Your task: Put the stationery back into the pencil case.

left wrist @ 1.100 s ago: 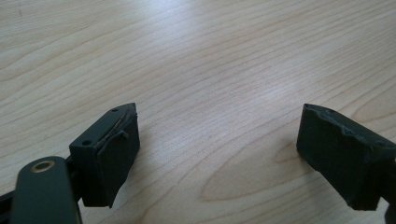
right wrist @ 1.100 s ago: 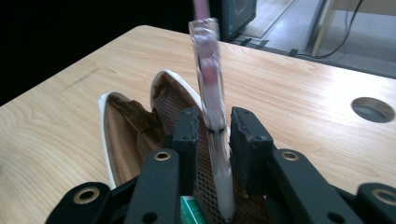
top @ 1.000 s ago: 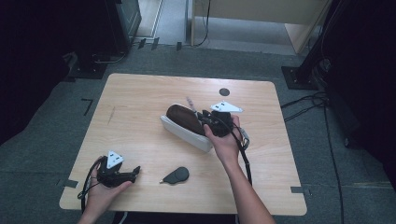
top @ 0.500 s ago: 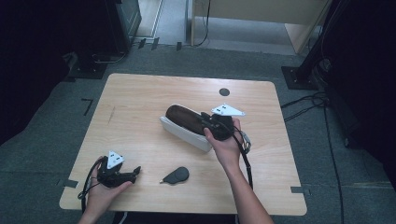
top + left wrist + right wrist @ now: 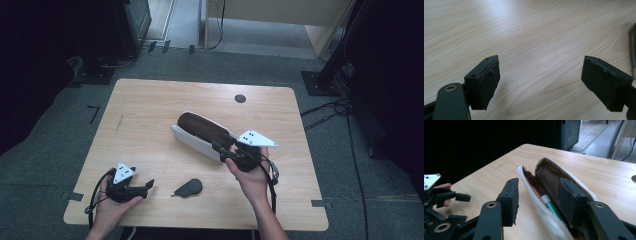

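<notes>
Near table edge: left gripper (image 5: 150,185) low over bare wood, jaws spread wide, nothing between them. Just beyond it, a small dark flat object (image 5: 189,187) lies on the table (image 5: 150,100).

Mid-table: right gripper (image 5: 220,146) at the near end of the pencil case (image 5: 200,131), jaws just been opening, now straddling its white wall without pressing. Case white outside, brown-lined, mouth gaping; a green-and-white marker (image 5: 551,207) lies inside.

Far side: black round spot (image 5: 240,98) on the wood.
</notes>
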Demonstrator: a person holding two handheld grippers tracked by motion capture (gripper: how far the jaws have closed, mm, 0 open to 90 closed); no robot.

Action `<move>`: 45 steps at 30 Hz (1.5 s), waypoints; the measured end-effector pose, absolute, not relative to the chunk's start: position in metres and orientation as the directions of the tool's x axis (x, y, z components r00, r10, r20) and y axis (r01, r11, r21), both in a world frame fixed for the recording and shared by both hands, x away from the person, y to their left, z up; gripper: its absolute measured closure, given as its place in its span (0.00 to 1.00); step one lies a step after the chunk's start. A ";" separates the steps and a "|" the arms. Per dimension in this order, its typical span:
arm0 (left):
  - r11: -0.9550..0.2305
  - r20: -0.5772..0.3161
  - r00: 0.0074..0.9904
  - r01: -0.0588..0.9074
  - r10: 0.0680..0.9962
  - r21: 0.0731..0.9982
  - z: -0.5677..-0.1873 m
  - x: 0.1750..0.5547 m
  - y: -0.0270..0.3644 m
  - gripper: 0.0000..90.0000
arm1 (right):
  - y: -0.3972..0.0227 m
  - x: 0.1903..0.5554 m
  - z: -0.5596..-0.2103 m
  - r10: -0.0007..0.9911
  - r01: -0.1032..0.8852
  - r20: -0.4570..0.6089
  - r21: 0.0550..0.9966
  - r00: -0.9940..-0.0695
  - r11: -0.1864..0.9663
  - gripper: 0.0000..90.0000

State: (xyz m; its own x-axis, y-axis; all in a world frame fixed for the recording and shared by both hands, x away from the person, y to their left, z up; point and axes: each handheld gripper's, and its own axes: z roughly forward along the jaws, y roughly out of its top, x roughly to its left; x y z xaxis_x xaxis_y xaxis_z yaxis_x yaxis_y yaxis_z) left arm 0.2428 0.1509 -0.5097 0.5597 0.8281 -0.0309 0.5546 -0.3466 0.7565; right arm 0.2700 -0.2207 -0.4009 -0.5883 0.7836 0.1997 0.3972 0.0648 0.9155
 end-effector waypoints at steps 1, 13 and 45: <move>-0.352 -0.024 0.566 0.545 0.824 0.761 -0.509 0.242 0.149 0.18 | -0.221 0.267 -0.402 0.782 0.398 0.202 0.915 -0.589 0.064 0.56; -0.372 -0.041 0.620 0.522 0.784 0.767 -0.504 0.231 0.126 0.19 | -0.217 0.228 -0.455 0.757 0.434 0.241 0.899 -0.607 0.063 0.64; -0.560 0.035 0.795 0.395 0.606 0.728 -0.516 0.217 0.060 0.35 | -0.193 0.224 -0.522 0.797 0.593 0.265 0.793 -0.543 0.141 0.80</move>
